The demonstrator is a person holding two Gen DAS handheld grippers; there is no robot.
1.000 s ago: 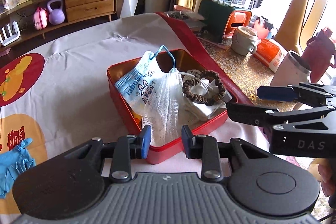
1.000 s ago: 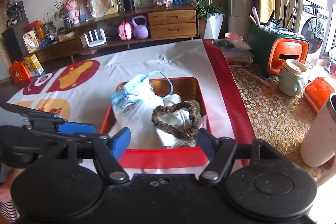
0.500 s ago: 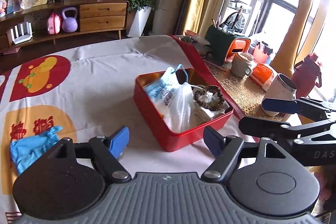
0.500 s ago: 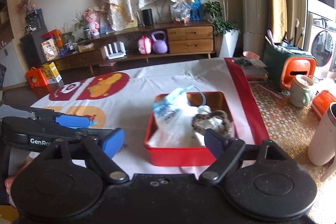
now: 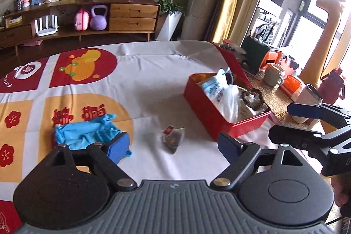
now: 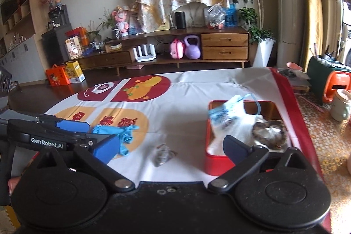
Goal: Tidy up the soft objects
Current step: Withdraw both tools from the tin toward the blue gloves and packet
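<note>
Soft objects are lying in two places: some packed in the red tin (image 5: 210,122), others loose on the surface (image 5: 153,71), which is wearing a white cloth with red and orange prints. Tin is sitting toward the right side of the cloth, holding a printed face mask (image 5: 214,86), a white mesh bag (image 5: 232,102) and a brown braided ring (image 5: 252,98), all piled touching one another. Blue glove (image 5: 85,134) is lying crumpled on the orange print, well apart from the tin. Small clear sachet (image 5: 172,137) with a red tag is lying between glove and tin, touching neither.

Left claw (image 5: 173,146) is hovering over the near cloth; its jaws have just been opening and are standing wide apart with nothing between them. Right claw (image 6: 166,149) is likewise gaping, jaws having just been opening, nothing gripped; it is also showing at the right edge of the left wrist view.
</note>
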